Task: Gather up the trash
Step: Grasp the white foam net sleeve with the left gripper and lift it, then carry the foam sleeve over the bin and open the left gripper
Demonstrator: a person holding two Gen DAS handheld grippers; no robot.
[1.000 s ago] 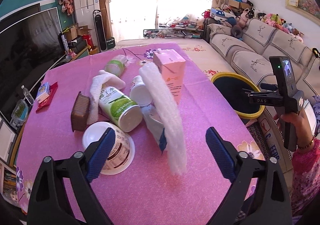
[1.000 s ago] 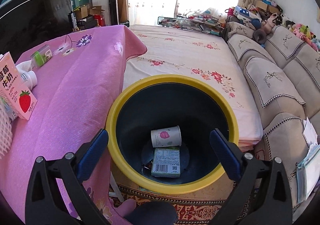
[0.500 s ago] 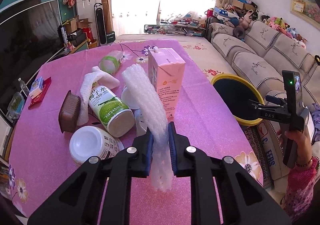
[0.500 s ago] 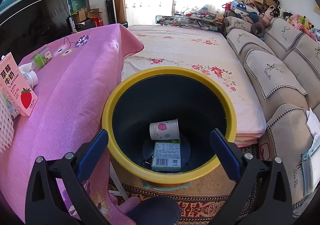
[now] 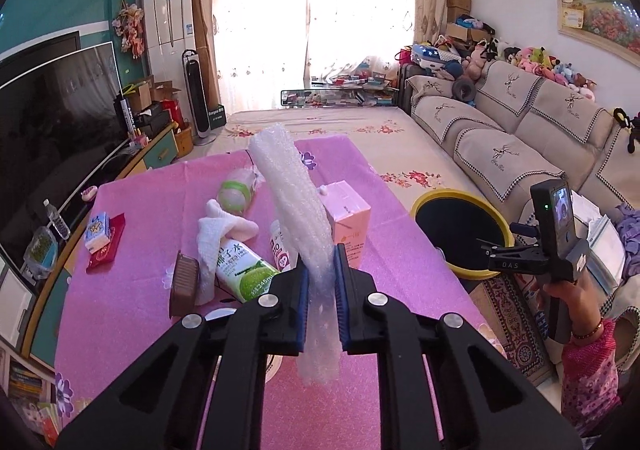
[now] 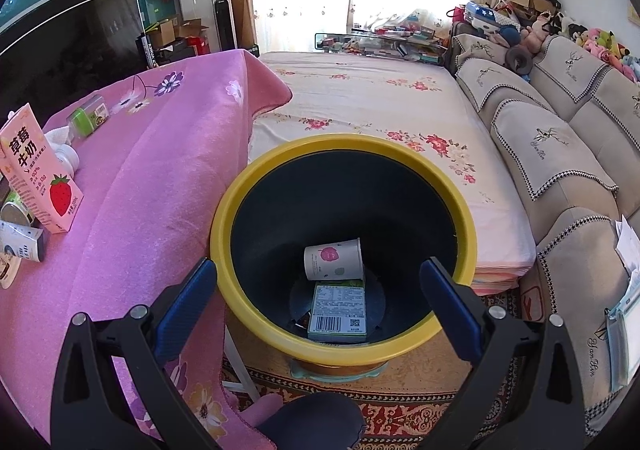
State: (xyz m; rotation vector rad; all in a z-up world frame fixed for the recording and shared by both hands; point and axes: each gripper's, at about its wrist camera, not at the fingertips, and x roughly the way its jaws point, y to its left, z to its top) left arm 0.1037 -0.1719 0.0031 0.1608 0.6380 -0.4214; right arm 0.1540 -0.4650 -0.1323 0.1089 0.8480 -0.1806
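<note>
The left claw (image 5: pixel 320 274) is clamped on the foam strip (image 5: pixel 294 206), now lifted clear of the pink bench (image 5: pixel 132 314) where it lay a second ago. The right claw (image 6: pixel 320 298) stays apart above the yellow-rimmed bin (image 6: pixel 256 178), holding nothing.
</note>
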